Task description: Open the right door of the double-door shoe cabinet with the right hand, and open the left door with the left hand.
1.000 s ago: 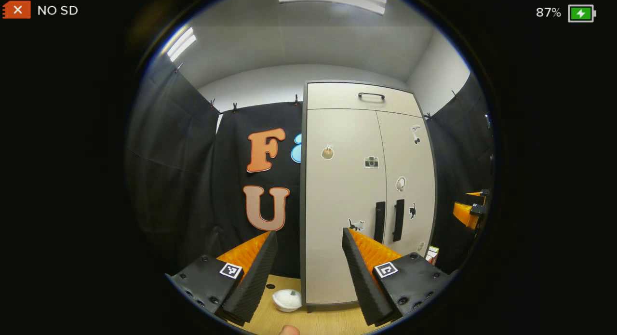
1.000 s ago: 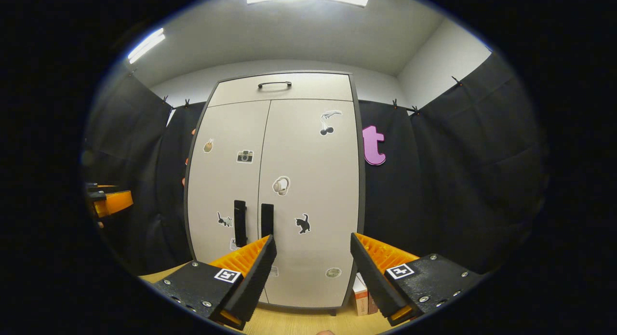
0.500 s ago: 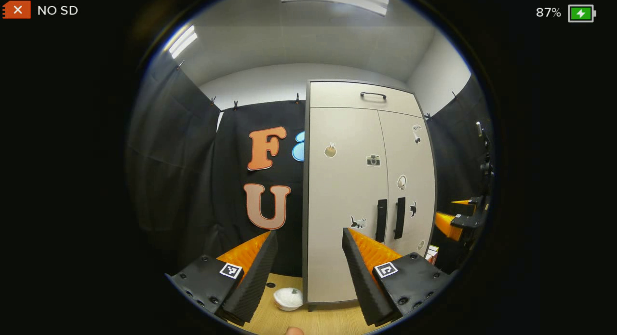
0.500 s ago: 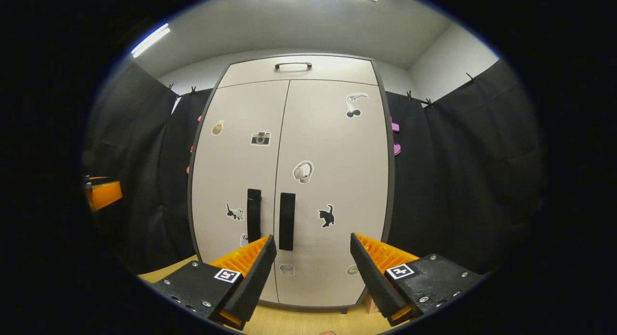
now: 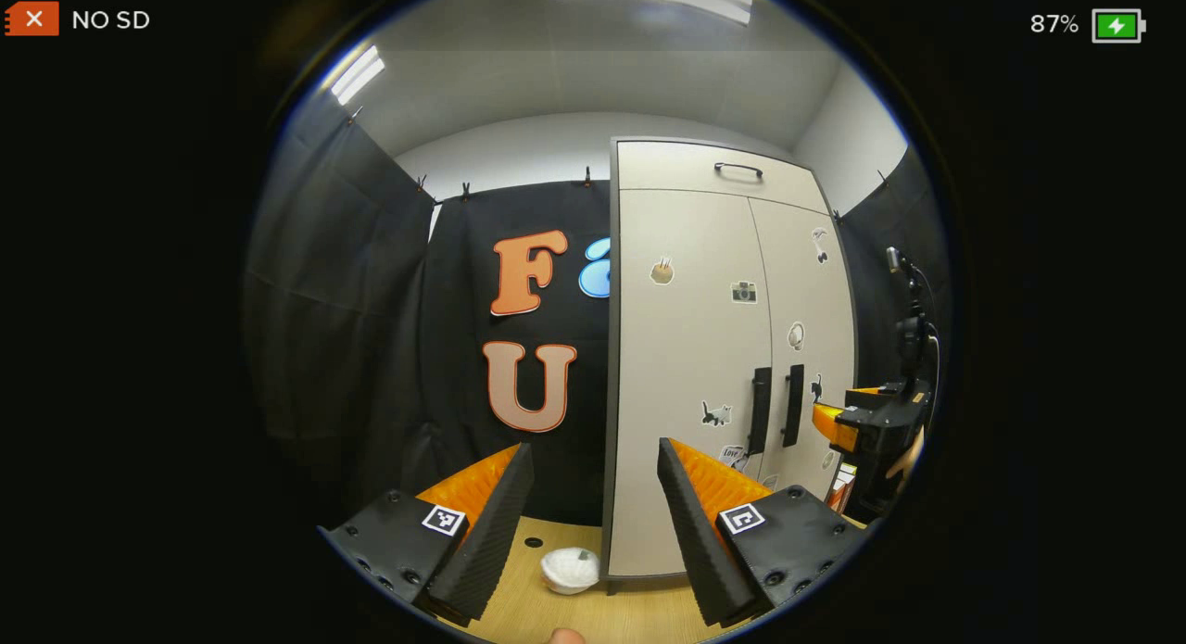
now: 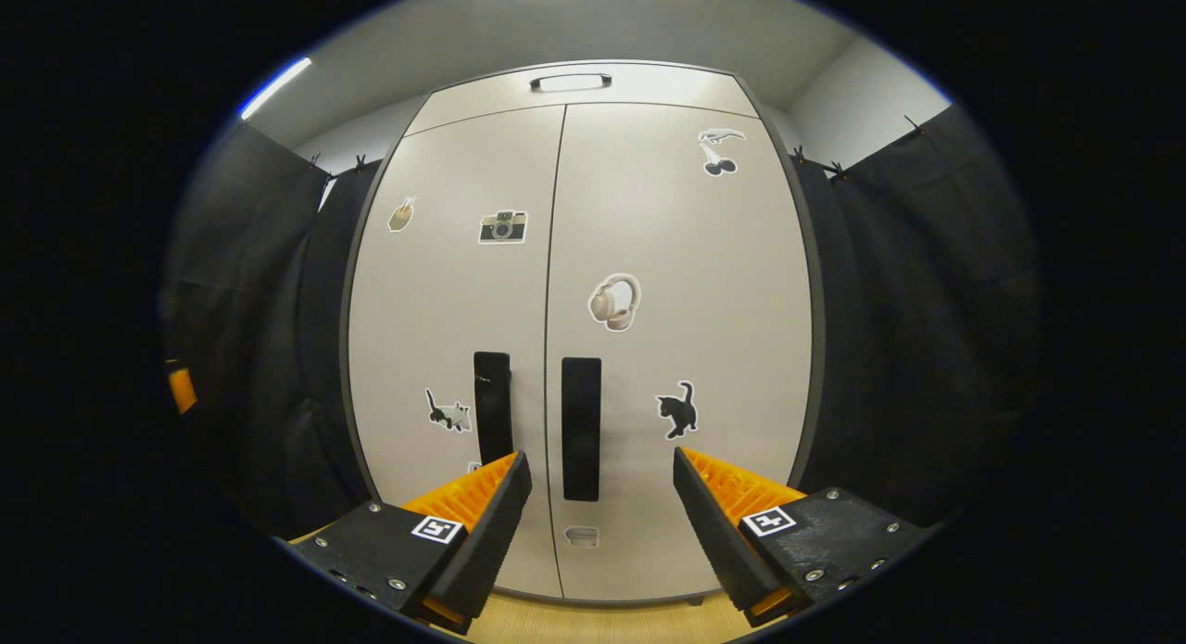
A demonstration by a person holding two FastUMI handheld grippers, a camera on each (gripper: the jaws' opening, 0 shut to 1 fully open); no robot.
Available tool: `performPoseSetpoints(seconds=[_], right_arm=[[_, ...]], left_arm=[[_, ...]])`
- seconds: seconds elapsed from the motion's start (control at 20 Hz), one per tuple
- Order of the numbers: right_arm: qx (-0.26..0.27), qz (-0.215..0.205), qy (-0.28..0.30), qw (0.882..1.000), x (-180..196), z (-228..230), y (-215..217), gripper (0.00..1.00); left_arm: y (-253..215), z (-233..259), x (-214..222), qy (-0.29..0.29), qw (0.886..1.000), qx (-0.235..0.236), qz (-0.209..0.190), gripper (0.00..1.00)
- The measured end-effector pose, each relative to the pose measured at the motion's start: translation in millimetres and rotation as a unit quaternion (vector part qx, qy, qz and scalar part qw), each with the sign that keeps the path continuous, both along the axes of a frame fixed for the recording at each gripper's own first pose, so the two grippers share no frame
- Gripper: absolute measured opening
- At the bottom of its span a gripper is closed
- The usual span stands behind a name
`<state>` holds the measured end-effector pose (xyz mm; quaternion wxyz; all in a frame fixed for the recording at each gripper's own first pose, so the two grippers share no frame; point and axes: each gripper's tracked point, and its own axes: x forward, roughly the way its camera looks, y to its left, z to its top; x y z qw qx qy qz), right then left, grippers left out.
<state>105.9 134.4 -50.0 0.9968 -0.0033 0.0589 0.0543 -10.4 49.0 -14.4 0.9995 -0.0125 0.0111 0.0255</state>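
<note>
A tall pale shoe cabinet (image 6: 649, 208) with stickers stands ahead, both doors shut. The right door (image 6: 686, 255) carries a black vertical handle (image 6: 581, 428), and the left door (image 6: 445, 292) has its own black handle (image 6: 493, 405). My right gripper (image 6: 600, 473) is open, close in front of the right handle, which sits between its fingers in the right gripper view without touching them. My left gripper (image 5: 593, 463) is open and farther back, off the cabinet's (image 5: 704, 347) left edge. The right gripper (image 5: 848, 424) also appears near the handles (image 5: 776, 409) in the left gripper view.
A white bowl-like object (image 5: 569, 570) lies on the wooden floor (image 5: 593, 616) by the cabinet's left foot. Black cloth walls enclose the booth on both sides. A top panel with a small black handle (image 6: 569, 81) caps the cabinet.
My right gripper has moved closer to the cabinet, so the right handle now looms between its fingers. The left gripper has shifted slightly, the cabinet sliding rightward in its view.
</note>
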Motion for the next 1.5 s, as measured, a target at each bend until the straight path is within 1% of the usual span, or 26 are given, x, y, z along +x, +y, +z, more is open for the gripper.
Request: performPoseSetpoints(seconds=[0.25,0.35,0.4,0.5,0.65,0.8,0.95,1.05,1.1,1.15,1.2,1.35,1.5], right_arm=[[-0.007,-0.005,0.005,1.0,27,-8,14,0.93],[-0.008,-0.009,0.009,1.0,36,-12,15,0.89],[-0.007,-0.012,0.01,1.0,39,-13,15,0.84],[0.0,-0.016,0.012,1.0,47,-14,14,0.79],[0.009,-0.02,0.018,1.0,57,-19,11,0.76],[0.013,-0.017,0.025,0.999,64,-24,14,0.66],[0.013,-0.018,0.028,0.999,70,-29,17,0.62],[0.013,-0.02,0.029,0.999,72,-31,17,0.55],[0.012,-0.026,0.026,0.999,73,-30,15,0.48],[0.012,-0.028,0.024,0.999,74,-29,13,0.45],[0.016,-0.027,0.026,0.999,74,-30,14,0.37],[0.016,-0.024,0.027,0.999,74,-30,13,0.33],[0.012,-0.027,0.026,0.999,71,-30,13,0.23]], left_arm=[[6,-3,-1,0.001,1.0,0.004,0.0,0.81],[8,-3,-3,0.0,1.0,0.0,-0.004,0.81],[8,-3,-5,0.0,1.0,-0.002,-0.006,0.81],[12,-2,-9,-0.005,1.0,-0.001,-0.007,0.81],[16,3,-16,-0.012,1.0,0.006,-0.008,0.81],[19,6,-21,-0.018,1.0,0.008,-0.008,0.81],[23,3,-20,-0.018,1.0,0.005,-0.006,0.81],[26,1,-18,-0.015,1.0,0.005,-0.003,0.81],[28,0,-17,-0.014,1.0,0.004,0.0,0.81],[29,-1,-17,-0.013,1.0,0.002,0.001,0.81],[30,-2,-16,-0.011,1.0,0.001,0.004,0.81],[32,-6,-16,-0.002,1.0,-0.007,0.007,0.81],[33,-6,-19,0.0,1.0,-0.013,0.009,0.81]])
